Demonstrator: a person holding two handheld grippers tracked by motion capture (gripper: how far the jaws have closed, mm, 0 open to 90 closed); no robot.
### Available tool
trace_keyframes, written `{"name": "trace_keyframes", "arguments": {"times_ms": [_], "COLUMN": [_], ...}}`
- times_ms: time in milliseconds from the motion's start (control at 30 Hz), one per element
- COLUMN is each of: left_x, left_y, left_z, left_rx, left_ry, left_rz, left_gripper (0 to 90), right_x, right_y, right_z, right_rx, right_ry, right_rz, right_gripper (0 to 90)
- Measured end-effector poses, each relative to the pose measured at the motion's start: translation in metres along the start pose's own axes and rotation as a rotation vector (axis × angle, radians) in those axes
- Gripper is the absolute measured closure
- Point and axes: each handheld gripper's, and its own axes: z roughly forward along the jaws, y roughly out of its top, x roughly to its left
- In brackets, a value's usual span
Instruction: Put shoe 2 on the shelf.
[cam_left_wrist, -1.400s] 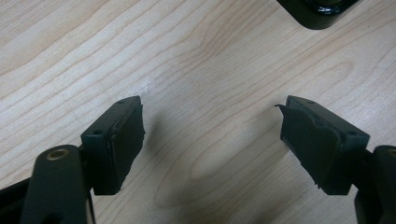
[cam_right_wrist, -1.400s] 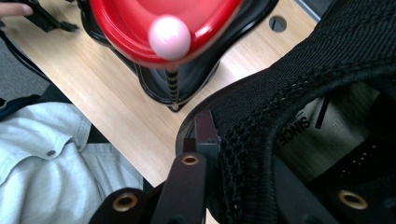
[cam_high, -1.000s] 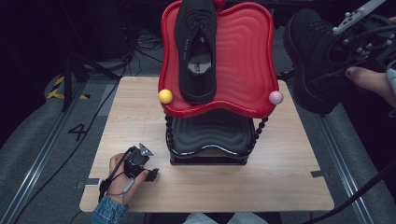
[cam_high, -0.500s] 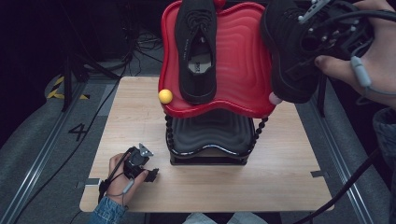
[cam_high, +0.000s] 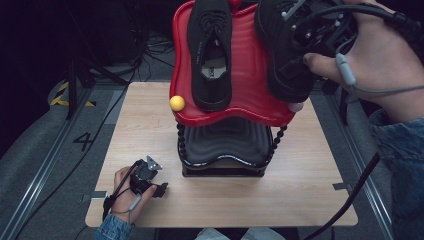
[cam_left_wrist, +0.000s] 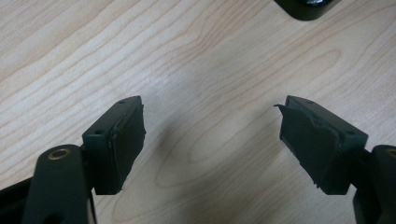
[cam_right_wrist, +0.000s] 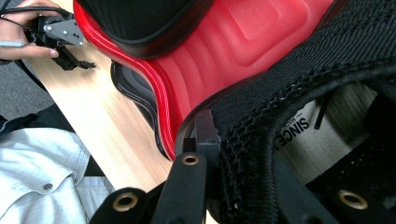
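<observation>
We are holding a black knit sneaker (cam_high: 285, 50) over the right half of the red wavy tray (cam_high: 250, 85), our right gripper (cam_high: 320, 32) pinching its collar; in the right gripper view one jaw is pressing the outside of the mesh (cam_right_wrist: 261, 154) while the other is hidden inside the shoe. Our hand is covering most of the gripper from above. A second black sneaker (cam_high: 212, 50) is lying on the tray's left half, its toe cut off at the top edge. The tray is sitting atop a black stand (cam_high: 225, 150), hiding its lower tier. Our left gripper (cam_high: 150, 180) is resting on the wooden table (cam_high: 150, 115) near the front left corner, jaws spread wide over bare wood.
</observation>
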Motion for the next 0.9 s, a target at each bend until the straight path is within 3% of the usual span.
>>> {"name": "trace_keyframes", "arguments": {"times_ms": [200, 300, 500, 900], "left_x": [0.0, -0.001, 0.001, 0.0], "left_y": [-0.003, -0.005, -0.006, -0.006], "left_z": [-0.001, -0.001, -0.002, 0.0], "left_rx": [0.007, 0.014, 0.01, 0.022], "left_ry": [0.013, 0.011, 0.018, 0.011], "left_rz": [0.003, -0.017, -0.001, -0.01], "left_gripper": [22.8, 22.8, 22.8, 22.7], "right_x": [0.006, 0.008, 0.013, 0.014], "right_y": [0.013, 0.017, 0.025, 0.03], "right_z": [0.009, 0.013, 0.021, 0.046], "right_rx": [0.001, 0.0, 0.002, 0.001], "right_ry": [0.0, 0.009, 0.0, 0.032], "right_rz": [-0.028, -0.039, -0.064, -0.075], "right_gripper": [88.5, 88.4, 88.5, 88.5]}}
